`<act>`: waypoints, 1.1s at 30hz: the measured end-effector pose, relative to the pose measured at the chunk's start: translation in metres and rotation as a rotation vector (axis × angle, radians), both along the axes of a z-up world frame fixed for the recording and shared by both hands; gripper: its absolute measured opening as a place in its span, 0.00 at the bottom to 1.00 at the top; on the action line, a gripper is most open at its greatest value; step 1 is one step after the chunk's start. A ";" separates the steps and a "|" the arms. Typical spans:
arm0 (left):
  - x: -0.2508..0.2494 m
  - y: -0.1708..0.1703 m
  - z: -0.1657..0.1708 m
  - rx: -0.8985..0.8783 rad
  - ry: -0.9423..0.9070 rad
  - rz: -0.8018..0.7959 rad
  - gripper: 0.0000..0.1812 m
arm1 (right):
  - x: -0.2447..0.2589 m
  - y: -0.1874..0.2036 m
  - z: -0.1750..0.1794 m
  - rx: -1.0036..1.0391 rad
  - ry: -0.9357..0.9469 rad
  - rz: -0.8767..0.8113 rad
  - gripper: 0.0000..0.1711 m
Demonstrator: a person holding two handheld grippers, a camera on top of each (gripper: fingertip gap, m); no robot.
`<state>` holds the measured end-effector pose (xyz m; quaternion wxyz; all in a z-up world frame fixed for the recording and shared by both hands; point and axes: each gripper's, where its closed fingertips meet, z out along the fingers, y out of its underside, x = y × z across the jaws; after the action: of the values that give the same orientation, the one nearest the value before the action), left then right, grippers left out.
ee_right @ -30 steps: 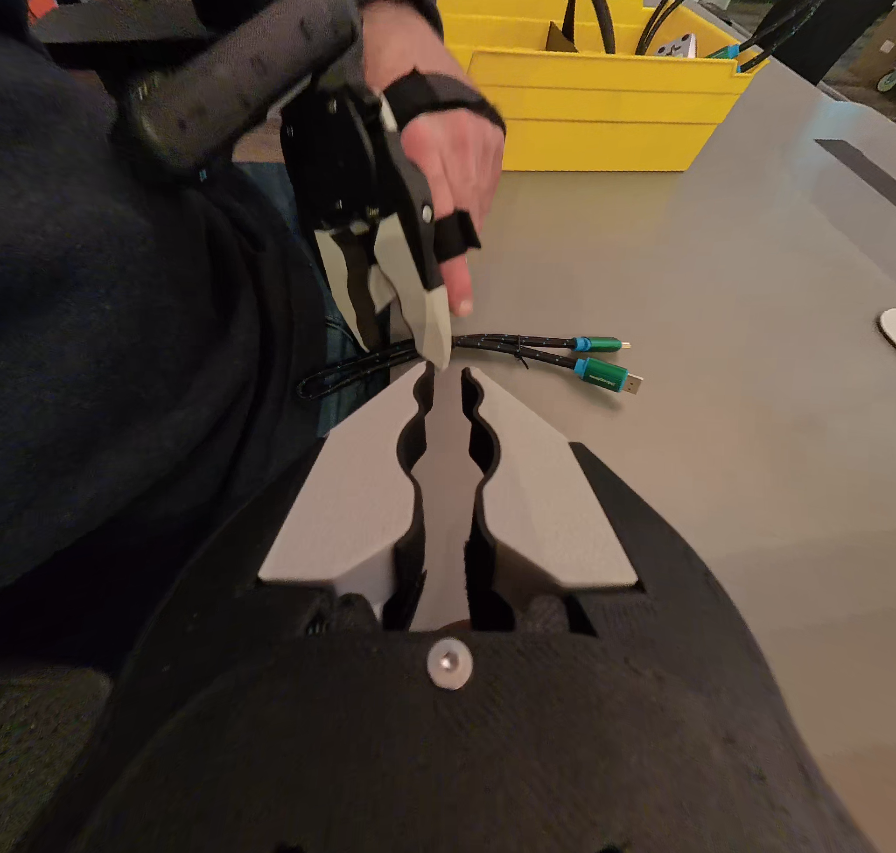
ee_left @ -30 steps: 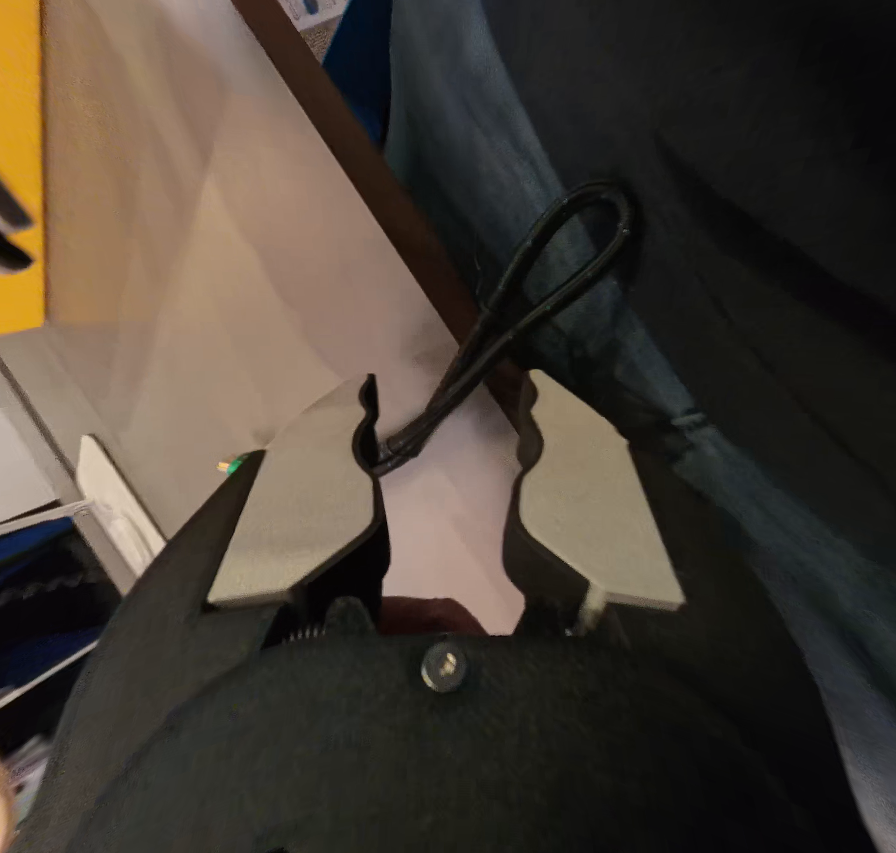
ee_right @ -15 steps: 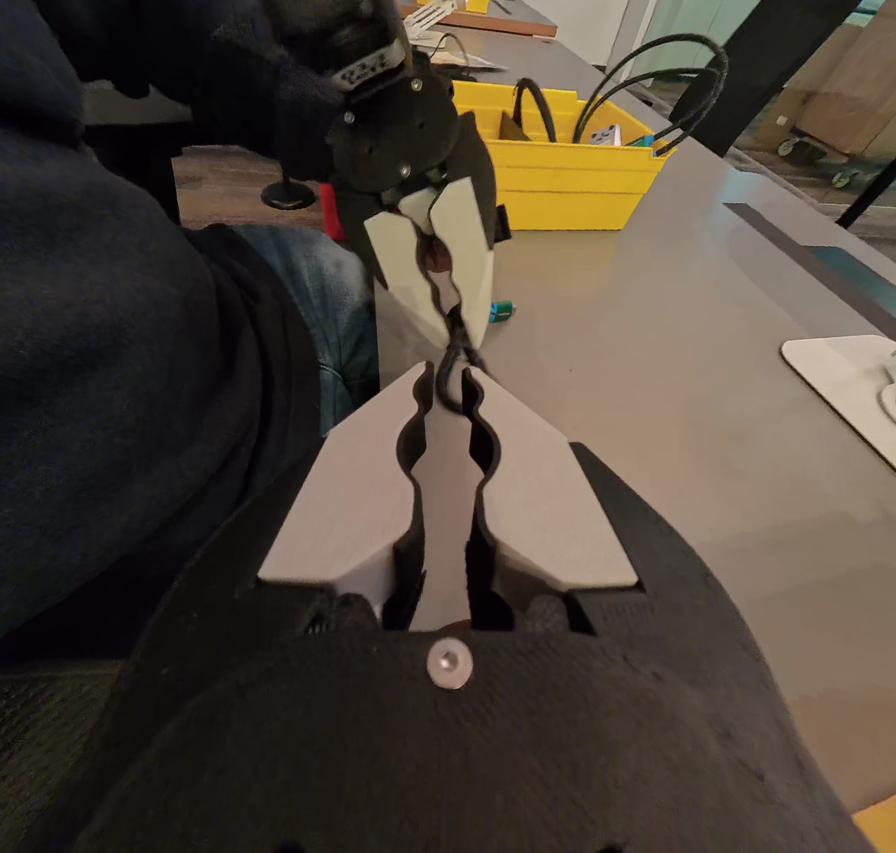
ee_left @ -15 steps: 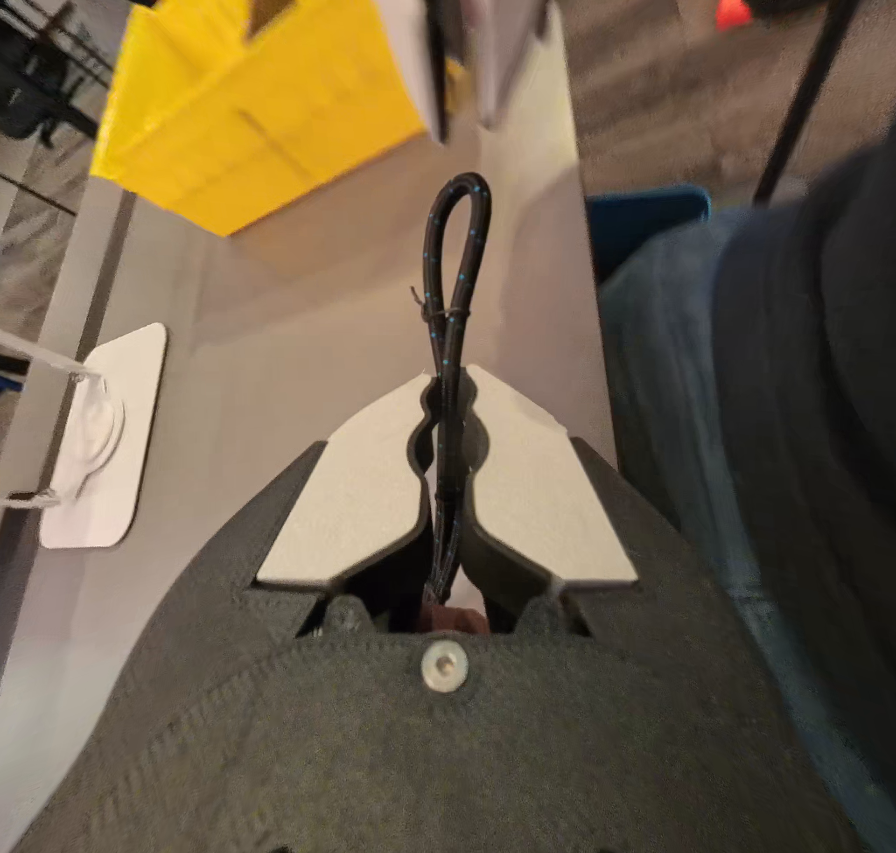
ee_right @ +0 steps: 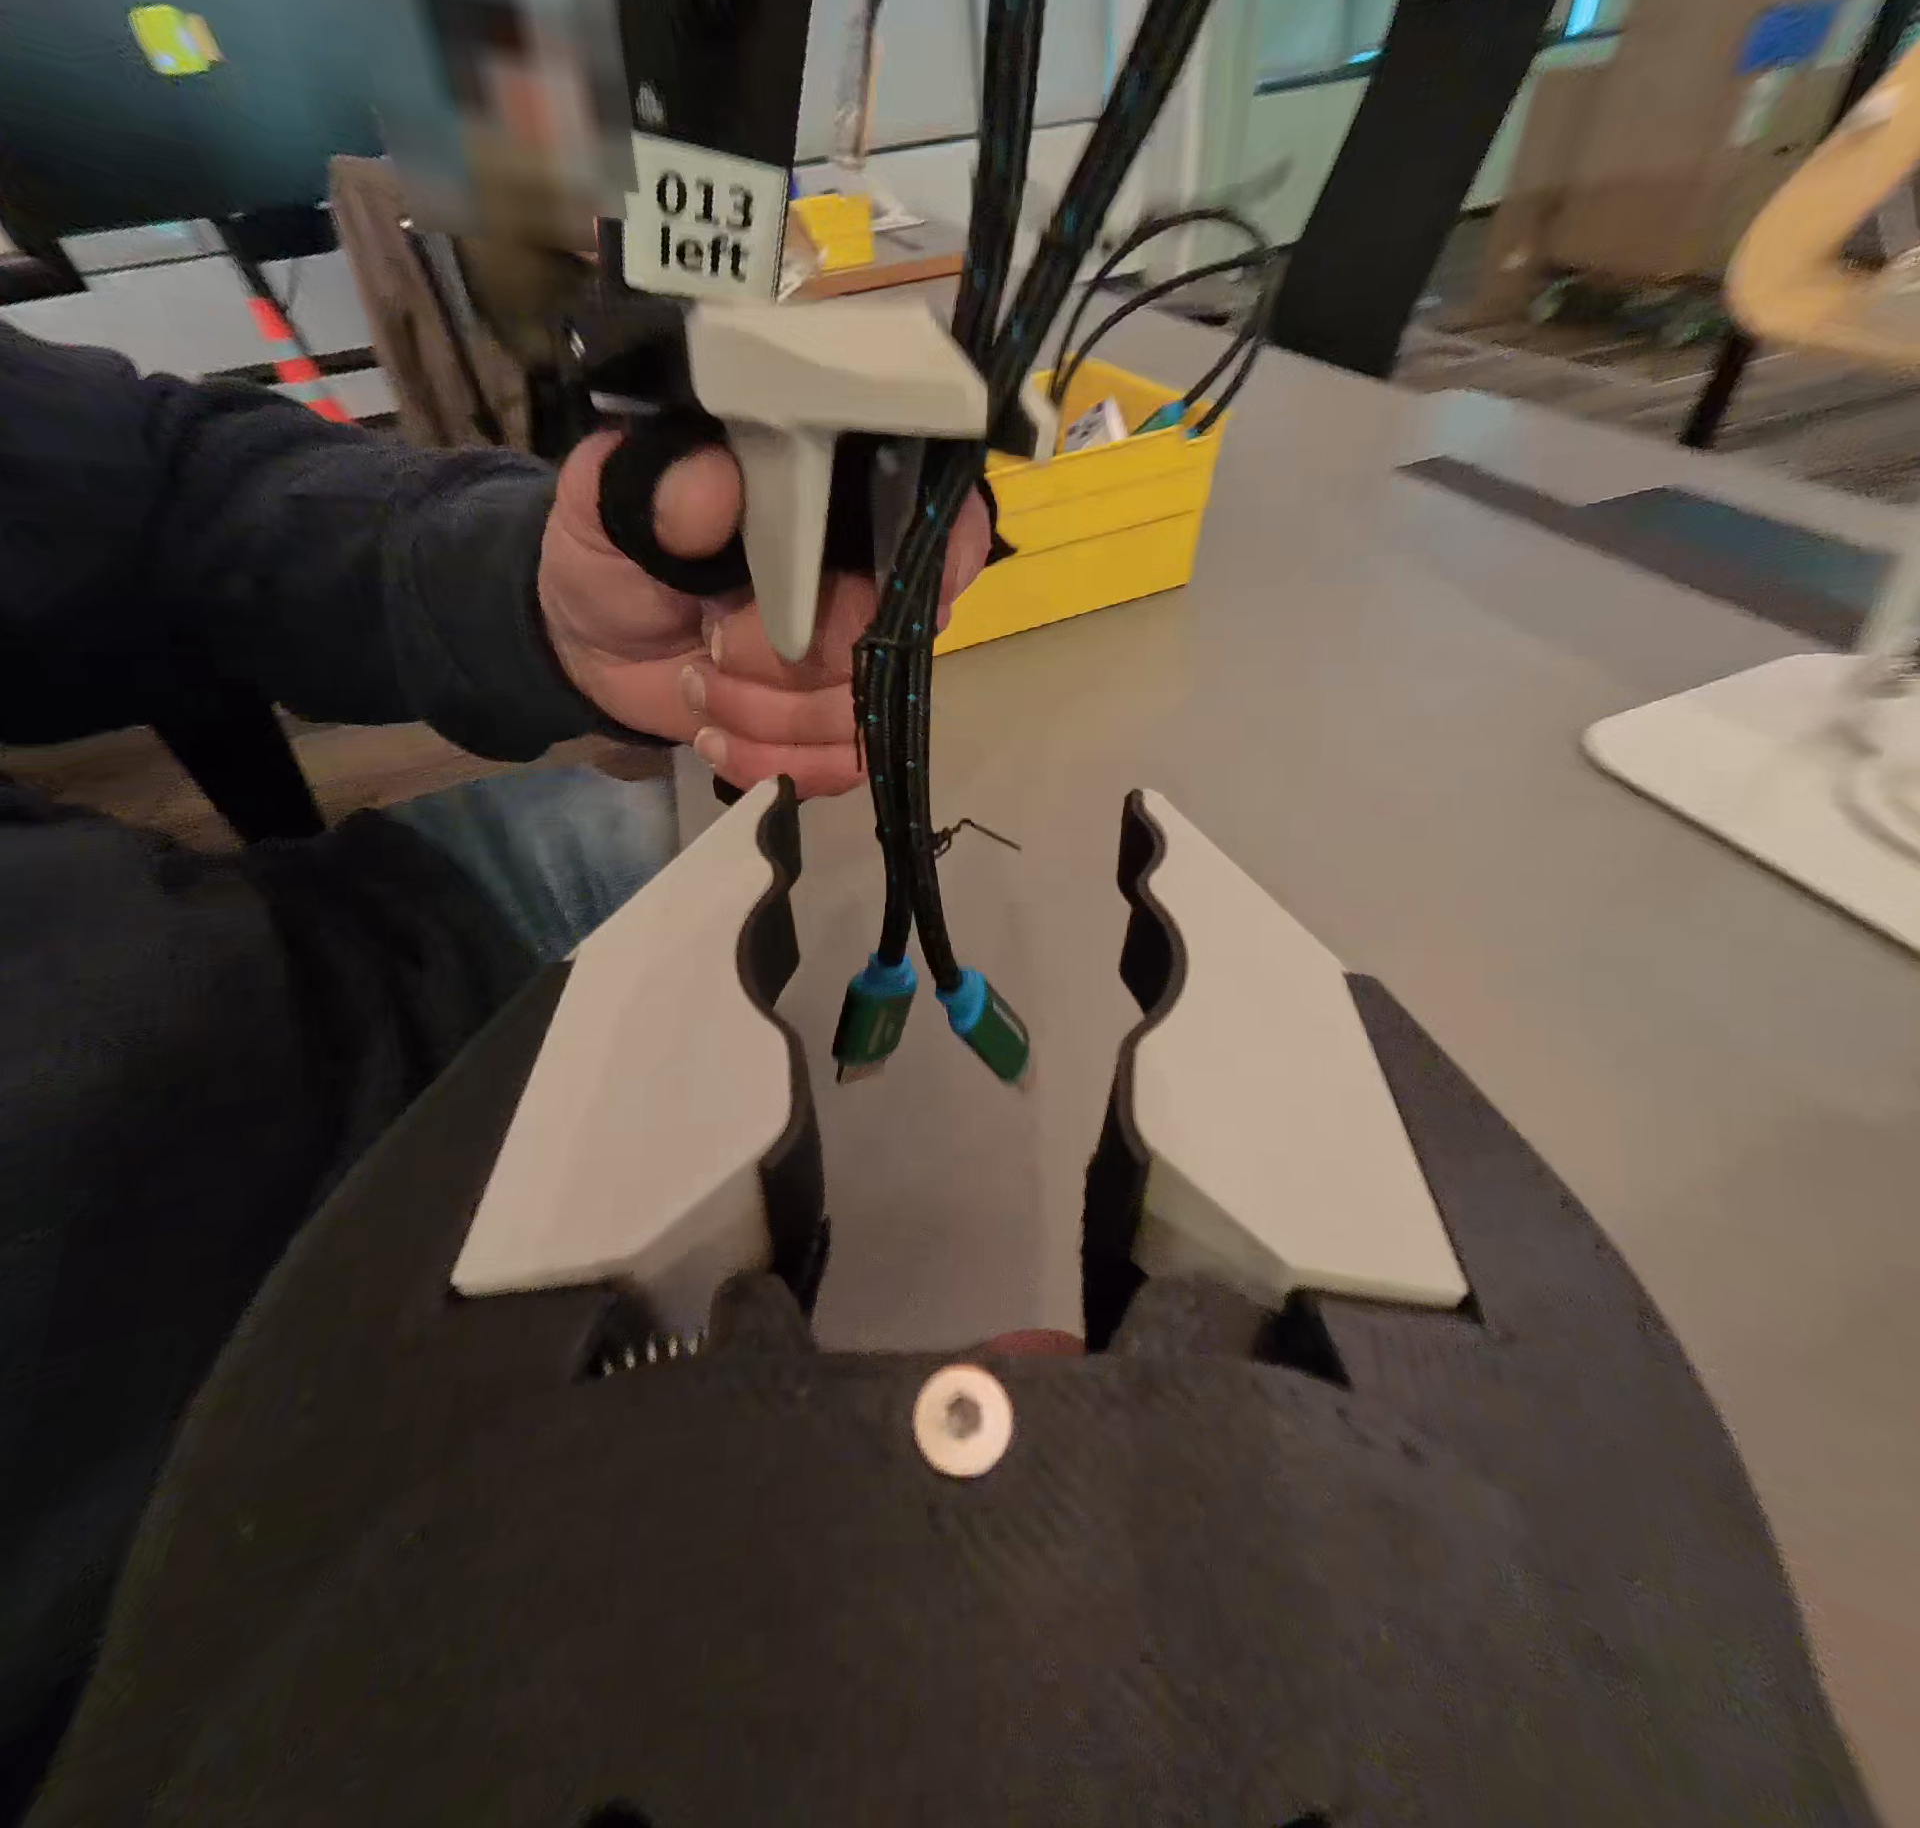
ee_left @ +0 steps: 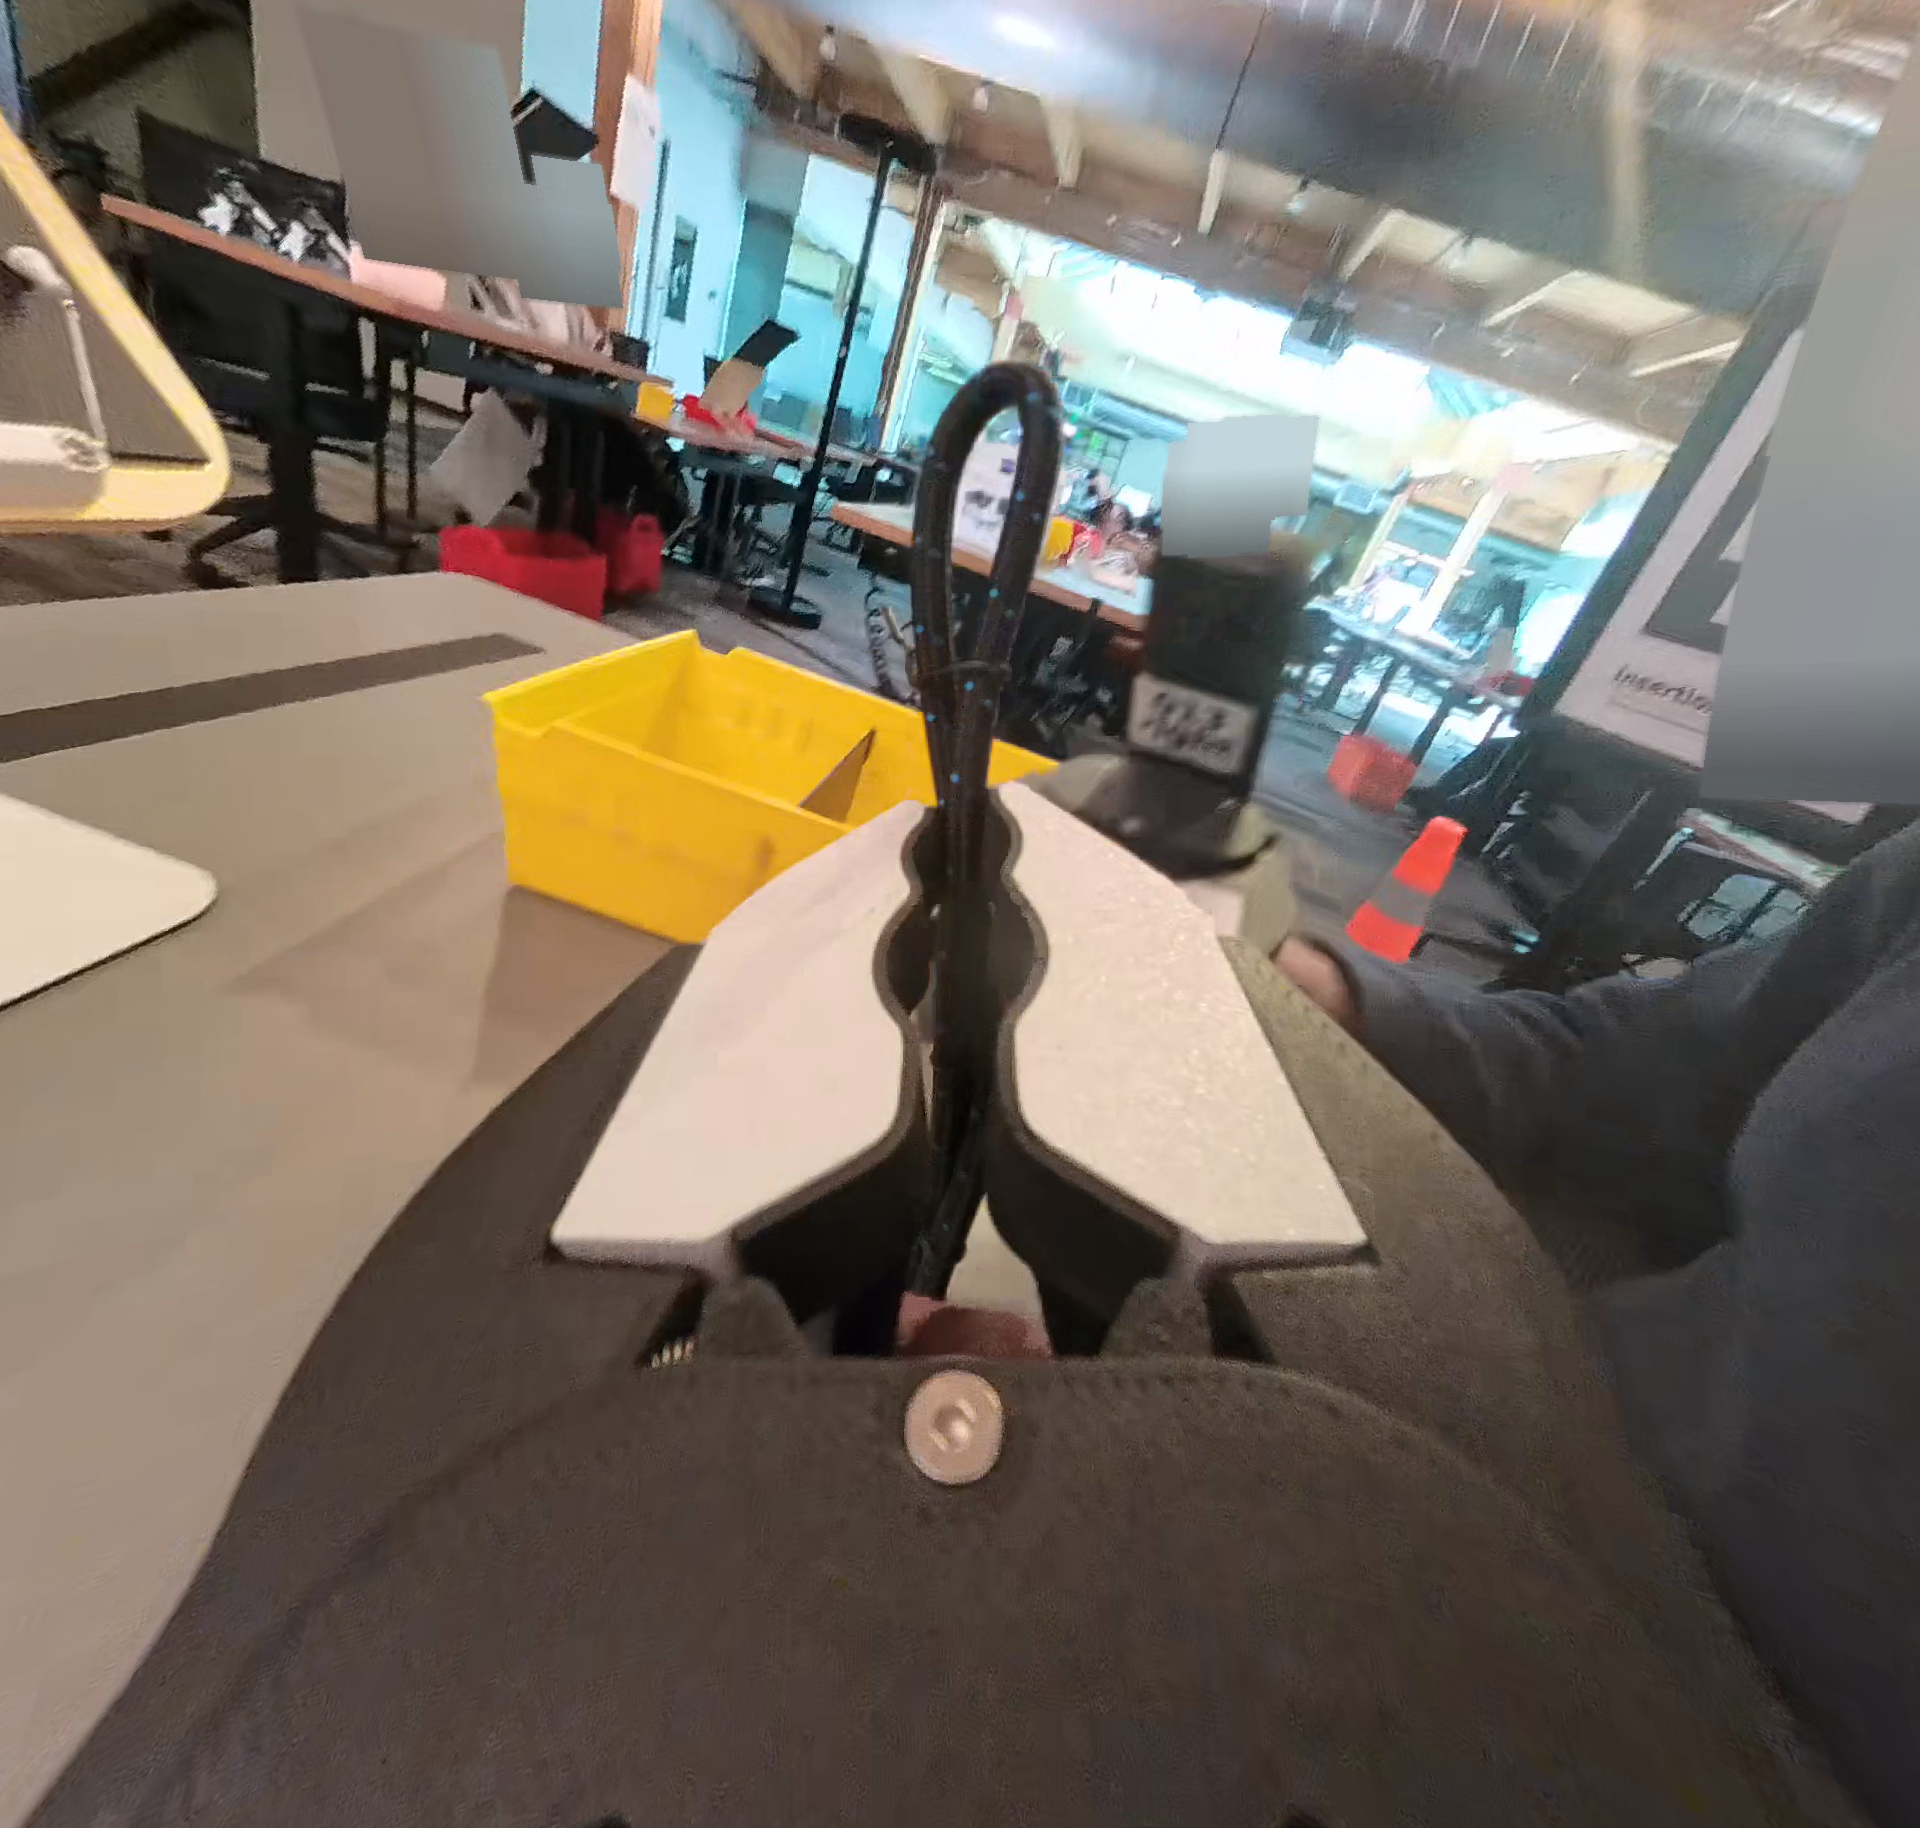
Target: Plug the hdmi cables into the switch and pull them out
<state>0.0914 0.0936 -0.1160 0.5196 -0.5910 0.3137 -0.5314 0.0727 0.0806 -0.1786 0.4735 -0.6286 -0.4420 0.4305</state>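
A: Left gripper (ee_left: 961, 822)?
B: Pinched tight on the folded HDMI cable bundle (ee_left: 977, 573), loop poking up past the fingertips. Held high over the grey table (ee_right: 1455, 739), probably so the plug ends dangle free.

A: Right gripper (ee_right: 961, 812)?
B: Spread wide, holding nothing, sitting just under the two connectors (ee_right: 935, 1025), likely lining up to grab one.

A: Cable look?
B: Black braid with blue flecks, tied with a thin wire tie, green plugs with blue collars. Yellow bin (ee_right: 1091, 521) behind the bundle. Switch not visible.
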 end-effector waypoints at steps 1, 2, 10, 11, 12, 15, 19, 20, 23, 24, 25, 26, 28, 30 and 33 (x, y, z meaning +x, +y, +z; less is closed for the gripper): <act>0.003 -0.002 0.002 0.011 -0.006 -0.005 0.03 | -0.011 -0.002 -0.004 -0.029 0.002 0.046 0.35; 0.006 -0.004 0.003 0.029 0.002 -0.004 0.03 | -0.020 -0.007 -0.005 -0.053 0.011 0.099 0.33; -0.001 -0.007 0.012 0.115 0.027 0.010 0.09 | -0.027 -0.014 0.009 0.025 -0.068 0.152 0.05; -0.004 -0.005 0.013 0.124 0.044 0.025 0.15 | -0.022 -0.012 0.015 0.042 -0.071 0.132 0.05; -0.007 -0.003 0.012 0.123 0.060 0.036 0.20 | -0.015 -0.009 0.022 0.056 -0.079 0.114 0.05; -0.021 0.000 0.000 0.104 0.115 0.049 0.19 | 0.022 0.003 0.053 0.148 -0.124 0.027 0.05; -0.045 0.007 -0.031 0.090 0.207 0.119 0.16 | 0.108 0.029 0.072 0.266 -0.426 -0.127 0.05; -0.051 0.009 -0.039 0.082 0.229 0.140 0.15 | 0.132 0.035 0.071 0.268 -0.514 -0.162 0.05; -0.060 0.010 -0.056 0.036 0.253 0.161 0.14 | 0.198 0.050 0.057 0.230 -0.750 -0.251 0.05; -0.060 0.010 -0.061 0.027 0.269 0.160 0.14 | 0.216 0.053 0.048 0.204 -0.830 -0.263 0.05; -0.060 0.010 -0.066 0.028 0.290 0.163 0.14 | 0.233 0.057 0.039 0.187 -0.900 -0.280 0.05; -0.060 0.010 -0.070 0.035 0.311 0.165 0.14 | 0.248 0.060 0.028 0.158 -0.959 -0.288 0.05; -0.058 0.009 -0.075 0.042 0.337 0.160 0.14 | 0.269 0.061 0.002 0.067 -1.052 -0.264 0.05; -0.056 0.008 -0.079 0.045 0.355 0.157 0.14 | 0.284 0.060 -0.023 -0.003 -1.118 -0.222 0.05; -0.056 0.006 -0.083 0.035 0.366 0.153 0.14 | 0.301 0.059 -0.063 -0.108 -1.216 -0.150 0.05</act>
<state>0.0352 0.0993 -0.1991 0.5028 -0.6909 0.3661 -0.3684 0.3734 0.1398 -0.2416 0.1330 -0.8140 -0.5651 -0.0179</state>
